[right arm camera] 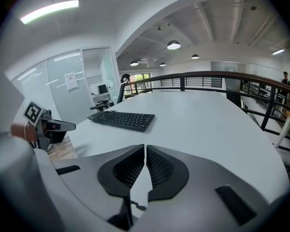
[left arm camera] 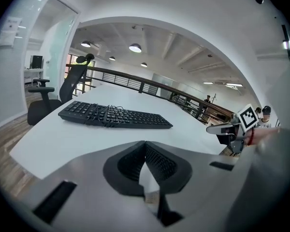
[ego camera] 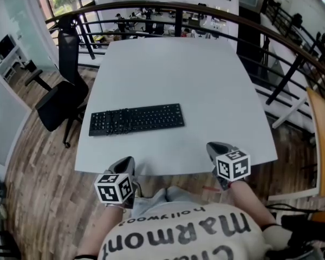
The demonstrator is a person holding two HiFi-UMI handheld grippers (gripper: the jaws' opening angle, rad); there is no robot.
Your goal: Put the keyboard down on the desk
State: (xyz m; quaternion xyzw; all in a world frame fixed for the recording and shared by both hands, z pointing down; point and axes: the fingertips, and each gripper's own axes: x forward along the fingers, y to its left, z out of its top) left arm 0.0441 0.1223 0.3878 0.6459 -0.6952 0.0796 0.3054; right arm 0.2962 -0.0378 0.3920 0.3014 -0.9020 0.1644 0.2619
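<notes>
We see the black keyboard (ego camera: 136, 119) lying flat on the white desk (ego camera: 216, 80). It sits toward the left side of the desk, with its long side running across in front of us. Nothing is holding it. A thin dark cord (left arm camera: 108, 113) seems to lie in loops on top of the keys, but it is too small for us to be sure. Our left gripper (ego camera: 127, 162) is at the near edge of the desk, on the left of our body. Its jaws are pressed tight together, with nothing between them. Our right gripper (ego camera: 215, 147) is at the same near edge, on the right. Its jaws are closed too, and they hold nothing. Both grippers are well apart from the keyboard, and the keyboard is closer to the left one. Each gripper has a cube with black and white squares on it. A black chair (ego camera: 62, 91) stands just beside the left edge of the desk, on the wood floor (ego camera: 32, 161). A dark curved railing (ego camera: 206, 12) runs behind the far end of the desk.
</notes>
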